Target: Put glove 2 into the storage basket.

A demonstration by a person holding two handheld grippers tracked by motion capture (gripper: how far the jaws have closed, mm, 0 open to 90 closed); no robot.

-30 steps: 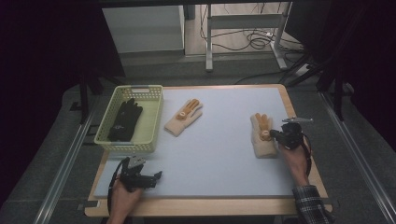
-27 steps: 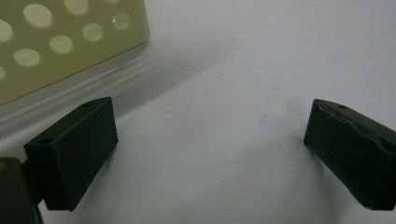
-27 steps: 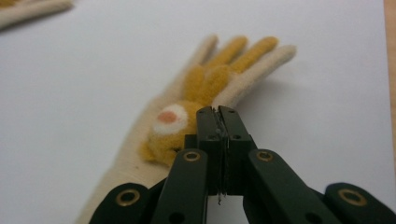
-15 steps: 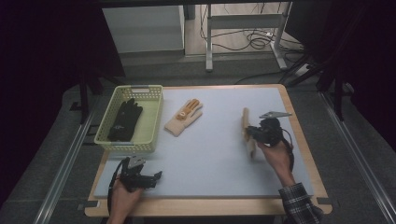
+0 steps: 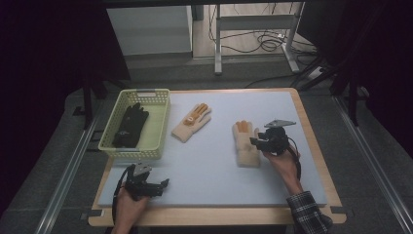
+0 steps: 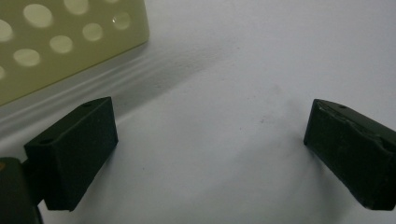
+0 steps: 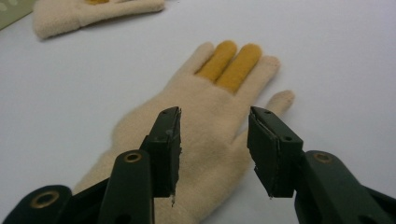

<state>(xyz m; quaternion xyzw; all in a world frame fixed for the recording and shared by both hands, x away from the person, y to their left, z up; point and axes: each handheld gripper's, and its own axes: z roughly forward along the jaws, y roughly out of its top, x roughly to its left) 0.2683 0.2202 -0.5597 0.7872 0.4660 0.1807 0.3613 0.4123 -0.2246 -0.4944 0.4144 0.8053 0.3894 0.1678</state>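
Cream glove [image 5: 246, 144] lies flat right of centre; right gripper [image 7: 214, 149], jaws part-open, hovers above, likely for pickup; left gripper [image 5: 157, 185] rests wide, lower left.

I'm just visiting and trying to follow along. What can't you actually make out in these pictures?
- High view: what exactly the black item in the green basket is; dark and small, perhaps gloves.
- Right gripper view: the near beige glove's cuff, hidden behind the right tongs.
- Same view: the far beige glove, cut off by the top edge.
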